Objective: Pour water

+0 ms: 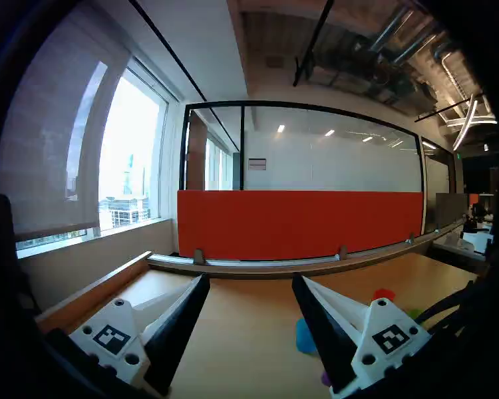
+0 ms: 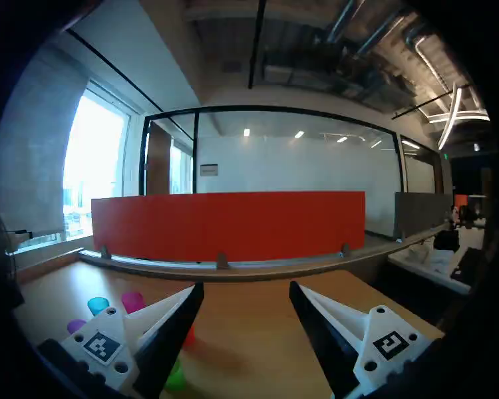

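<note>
Wooden desk (image 1: 249,339) surface is seen at the bottom of both views, between the black and white fingers of each tool.

Left gripper view: the left gripper (image 1: 249,279) is held with its jaws spread wide, and nothing is grasped between them. A blue cup (image 1: 305,336) is partly hidden behind the finger at lower right. A purple cup (image 1: 325,379) is glimpsed below it at the finger's edge. A red cup (image 1: 384,294) and a green cup (image 1: 414,312) are seen farther right on the desk, near that finger's white mount.

Right gripper view: the right gripper (image 2: 245,287) is likewise held wide apart and empty. Small cups are grouped at lower left, beside and behind the finger there. Green (image 2: 176,378) and red (image 2: 189,336) ones lie nearest, just beside the finger's inner edge. A purple one (image 2: 76,326), a turquoise cup (image 2: 98,305) and a pink cup (image 2: 133,301) stand beyond it. No cup is touched by either tool.

Behind the desk, an orange-red divider panel (image 1: 296,223) is mounted along the far edge. A glass wall (image 1: 329,159) is seen beyond it, a bright window (image 1: 126,166) at the left, and exposed pipes (image 1: 382,46) at the upper right.
</note>
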Tool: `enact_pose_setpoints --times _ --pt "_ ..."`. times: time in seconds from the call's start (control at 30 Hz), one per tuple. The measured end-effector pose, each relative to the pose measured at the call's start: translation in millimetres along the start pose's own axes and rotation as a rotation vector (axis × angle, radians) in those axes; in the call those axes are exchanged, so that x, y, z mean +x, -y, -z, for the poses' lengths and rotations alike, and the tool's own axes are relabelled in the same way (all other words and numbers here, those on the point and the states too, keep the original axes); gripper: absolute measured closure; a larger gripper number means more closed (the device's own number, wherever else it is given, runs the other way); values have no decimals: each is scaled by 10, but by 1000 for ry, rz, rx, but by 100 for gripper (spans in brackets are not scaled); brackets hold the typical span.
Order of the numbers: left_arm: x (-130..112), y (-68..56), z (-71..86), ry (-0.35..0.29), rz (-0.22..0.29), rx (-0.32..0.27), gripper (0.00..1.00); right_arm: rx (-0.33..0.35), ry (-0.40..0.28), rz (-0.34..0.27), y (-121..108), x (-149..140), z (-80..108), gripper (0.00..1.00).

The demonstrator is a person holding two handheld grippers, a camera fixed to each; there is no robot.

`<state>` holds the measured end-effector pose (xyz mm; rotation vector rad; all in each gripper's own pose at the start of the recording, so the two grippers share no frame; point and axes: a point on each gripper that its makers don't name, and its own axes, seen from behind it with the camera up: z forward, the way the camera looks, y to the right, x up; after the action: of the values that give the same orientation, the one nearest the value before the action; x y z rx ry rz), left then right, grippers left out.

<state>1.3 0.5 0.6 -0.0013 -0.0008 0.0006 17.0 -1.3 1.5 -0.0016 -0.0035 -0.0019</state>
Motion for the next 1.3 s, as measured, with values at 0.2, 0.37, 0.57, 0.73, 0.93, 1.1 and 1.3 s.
enact_pose_setpoints --times 0.2,0.37,0.57,0.73,0.93,1.1,1.3 --pt "200 -76 -53 12 -10 -23 9 4 1 4 61 318 3 0" --pt "304 -112 -62 28 -23 -42 8 9 5 12 85 474 -15 1" --pt "366 -129 -75 54 -47 -63 8 32 25 22 144 547 -16 1" --pt "380 -173 -91 79 -70 -90 8 56 46 30 212 577 0 1" --pt "370 -188 -102 108 -83 -105 8 76 66 32 264 586 17 1" --pt "315 -211 -106 137 -87 -126 8 108 99 49 340 516 59 1" --pt "173 -243 -135 190 -116 -166 8 168 152 88 481 389 101 1"
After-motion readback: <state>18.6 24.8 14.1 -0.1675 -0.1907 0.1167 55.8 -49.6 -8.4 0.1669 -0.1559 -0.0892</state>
